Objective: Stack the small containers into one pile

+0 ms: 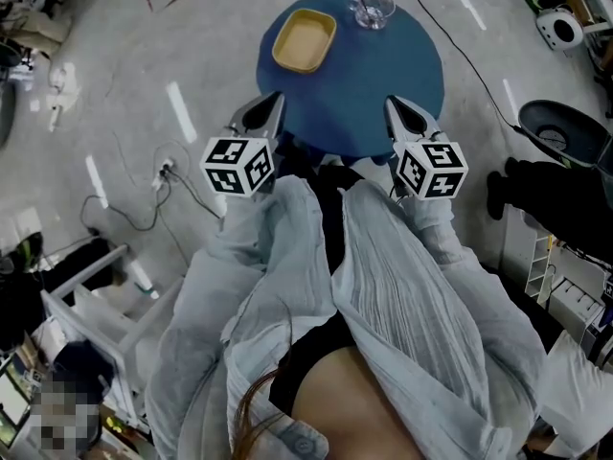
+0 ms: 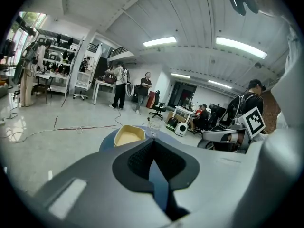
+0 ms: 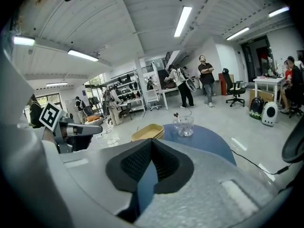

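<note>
A yellow rectangular container [image 1: 305, 41] sits on the far left part of a round blue table [image 1: 402, 84]; from the side its rim looks layered, like a nested pile [image 3: 148, 132]. A clear glass bowl [image 1: 372, 10] stands at the table's far edge. My left gripper [image 1: 278, 97] hovers at the table's near left edge, shut and empty. My right gripper [image 1: 391, 102] is at the near right edge, also shut with nothing in it. In the left gripper view, the yellow container [image 2: 128, 136] and the glass bowl [image 2: 153, 127] lie just beyond the closed tips [image 2: 153, 140].
Cables and a power strip [image 1: 165, 171] lie on the grey floor to the left. A black chair [image 1: 565, 127] and a white device [image 1: 560, 29] are at the right. A white rack [image 1: 86, 295] stands at the lower left. People stand far back in the room [image 3: 207, 80].
</note>
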### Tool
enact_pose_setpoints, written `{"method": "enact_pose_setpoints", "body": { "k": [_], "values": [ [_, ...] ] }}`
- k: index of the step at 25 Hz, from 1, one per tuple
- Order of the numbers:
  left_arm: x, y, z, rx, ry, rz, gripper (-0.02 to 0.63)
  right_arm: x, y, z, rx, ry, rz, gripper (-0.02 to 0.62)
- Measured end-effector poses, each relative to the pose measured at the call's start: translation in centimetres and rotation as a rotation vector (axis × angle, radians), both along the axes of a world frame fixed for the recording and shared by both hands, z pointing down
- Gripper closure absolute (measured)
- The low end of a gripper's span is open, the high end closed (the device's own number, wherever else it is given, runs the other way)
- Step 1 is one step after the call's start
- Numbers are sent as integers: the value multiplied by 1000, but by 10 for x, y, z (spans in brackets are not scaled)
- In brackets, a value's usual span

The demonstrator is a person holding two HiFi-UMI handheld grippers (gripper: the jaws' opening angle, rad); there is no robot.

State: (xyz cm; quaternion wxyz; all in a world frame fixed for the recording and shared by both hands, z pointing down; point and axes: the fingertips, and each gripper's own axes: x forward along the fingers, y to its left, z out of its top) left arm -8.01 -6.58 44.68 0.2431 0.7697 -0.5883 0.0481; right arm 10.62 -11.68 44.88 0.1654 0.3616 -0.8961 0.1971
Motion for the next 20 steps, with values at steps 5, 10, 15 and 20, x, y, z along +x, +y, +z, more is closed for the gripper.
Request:
{"method": "enact_pose_setpoints", "body": {
  "k": [5,10,15,20],
  "values": [
    [3,5,1,0,-2,-11,592,4,4,-1,10,7,-3,594],
    [8,6,1,3,-2,-6,592,4,7,2,2,-2,-8,594],
    [7,7,6,-9,-1,-3,592,0,9,7,-13,-1,-15,594],
    [3,7,7,-14,-4,-13,592,-2,10,6,-15,-1,-22,594]
  ]
}}
